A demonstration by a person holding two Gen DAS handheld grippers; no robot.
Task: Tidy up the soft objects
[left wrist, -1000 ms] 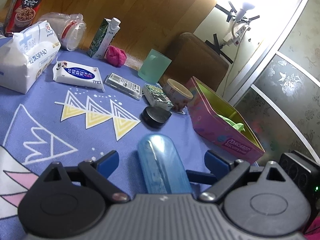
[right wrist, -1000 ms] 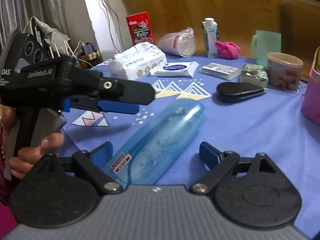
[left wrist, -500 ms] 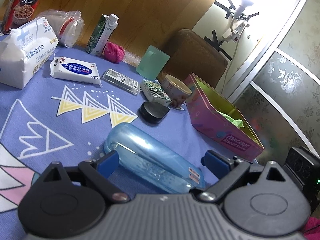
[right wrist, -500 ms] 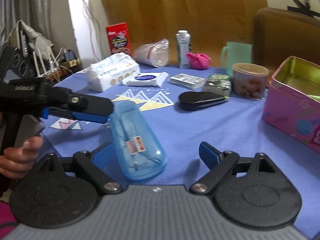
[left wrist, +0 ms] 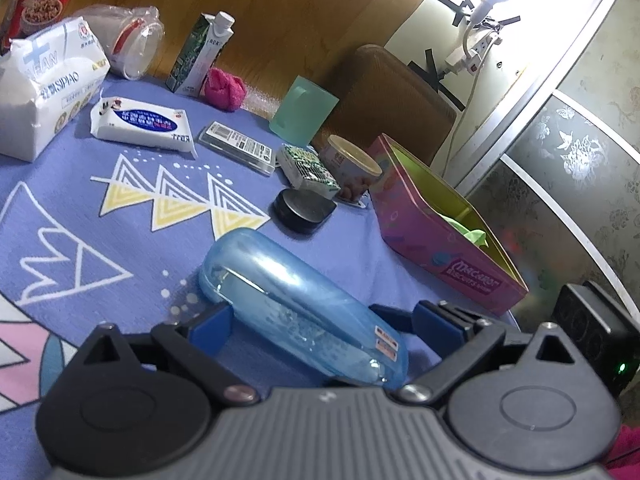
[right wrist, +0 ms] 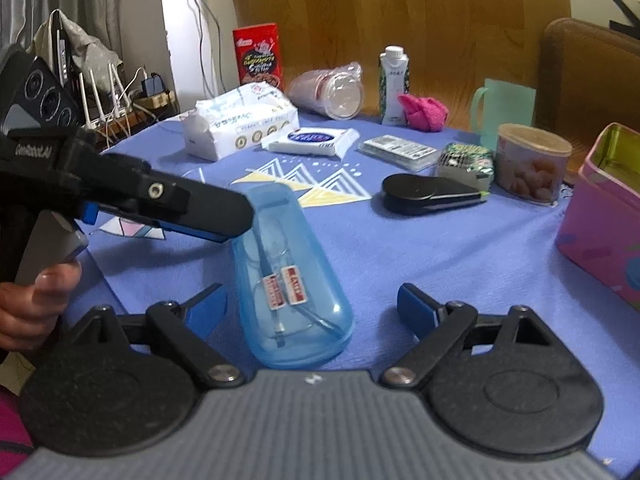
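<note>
1. The bench spreads out ahead of both pairs of tongs, its blue patterned cloth crowded along the far edge.
2. The pink tin sits ahead and to the right of the left tongs. It's lidless, with something soft and green already inside. The tissue pack is far off to their front left.
3. Now the blue case, and everything turns on this one! It lies flat on the bench, right between the jaws of both tools. For the left tongs its long axis runs on a slant, far end ahead-left and labelled end near-right. For the right tongs it points almost straight ahead, the nearest end close in.
4. The left tongs have just been opening and stand released. One pad sits just beside the case wall, the other is clear. The right tongs have just been closing, yet both pads still show a gap, so there's no grip. I'd say the right pair is better lined up to squeeze across the narrow width.
5. The wipes pack lies well ahead-left of the left tongs.
6. The pink cloth is farthest ahead, beside the carton. It's a soft one, not yet in the tin.
</note>
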